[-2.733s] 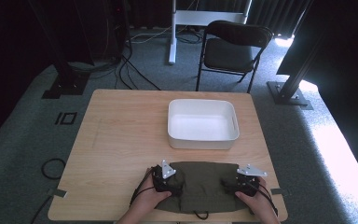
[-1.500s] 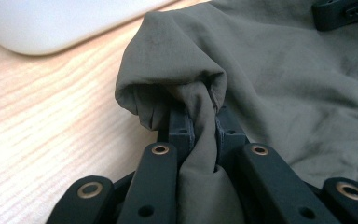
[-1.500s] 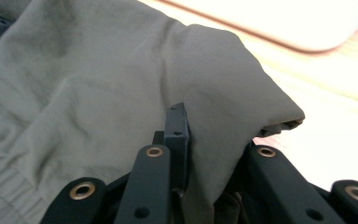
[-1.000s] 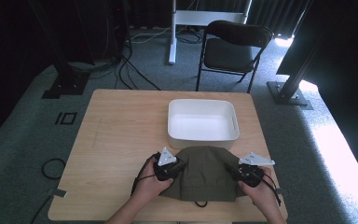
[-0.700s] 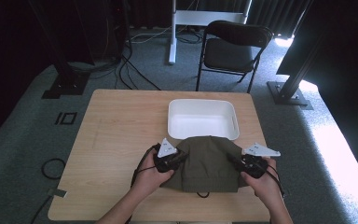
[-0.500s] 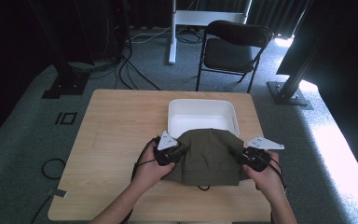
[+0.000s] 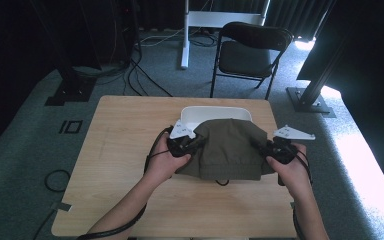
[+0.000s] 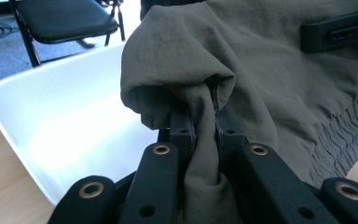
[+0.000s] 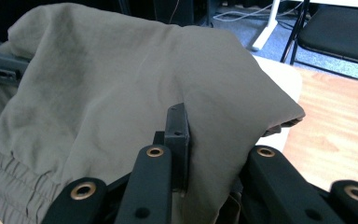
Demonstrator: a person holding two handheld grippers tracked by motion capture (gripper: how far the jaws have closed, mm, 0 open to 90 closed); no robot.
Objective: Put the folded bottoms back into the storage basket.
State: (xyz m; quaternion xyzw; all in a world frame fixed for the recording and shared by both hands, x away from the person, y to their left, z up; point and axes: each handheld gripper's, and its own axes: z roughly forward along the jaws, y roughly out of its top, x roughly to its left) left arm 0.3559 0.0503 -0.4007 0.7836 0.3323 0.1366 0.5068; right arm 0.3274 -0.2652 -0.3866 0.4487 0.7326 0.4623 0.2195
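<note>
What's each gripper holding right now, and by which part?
Both hold the olive garment: left gripper is shut on a bunched fold at its left edge, right gripper on its right edge, over the white bin.

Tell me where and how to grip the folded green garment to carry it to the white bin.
Grip the garment at its two side edges, one gripper from each side, jaws level. The left gripper and right gripper already pinch bunched cloth there, so the fold hangs spread between them above the white bin.
</note>
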